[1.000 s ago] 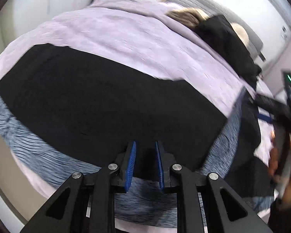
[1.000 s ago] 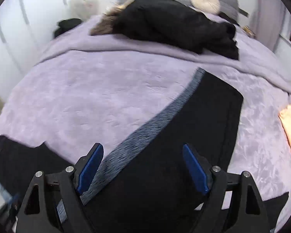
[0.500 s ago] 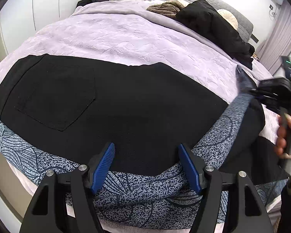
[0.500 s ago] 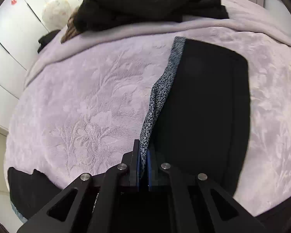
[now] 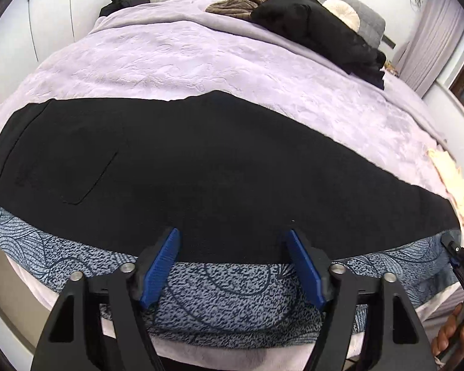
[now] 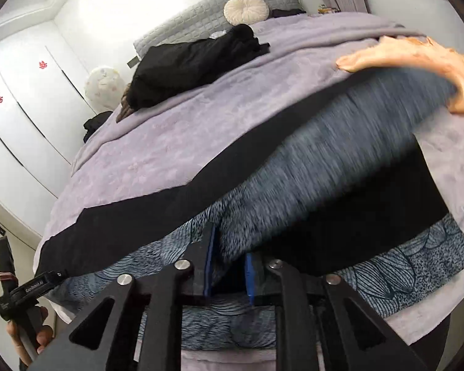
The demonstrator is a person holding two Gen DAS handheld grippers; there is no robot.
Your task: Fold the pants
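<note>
Spreading across the lilac bed cover [image 5: 238,61], the black pants [image 5: 201,170] are seen laid flat just ahead of the left gripper [image 5: 233,264], with their blue-grey patterned side band [image 5: 225,290] running beneath and between its jaws. These jaws are held wide apart and are opening; the band lies under the gap, and no cloth is pinched by the blue pads [image 5: 161,266].

At the right gripper [image 6: 230,267], the jaws are set close together and are opening. A lifted fold of the patterned band [image 6: 324,167] rises from the gap between them and is blurred beyond, so whether the pads press on it cannot be told. Beyond these jaws and to their right, a peach cloth [image 6: 417,58] is seen on the cover, touching the far end of the lifted fold. A black coat [image 6: 195,61] and a round cream cushion [image 6: 246,10] are seen far ahead of the jaws, against the grey headboard [image 6: 207,18]. White wardrobe doors [image 6: 21,117] are seen to the left.
</note>
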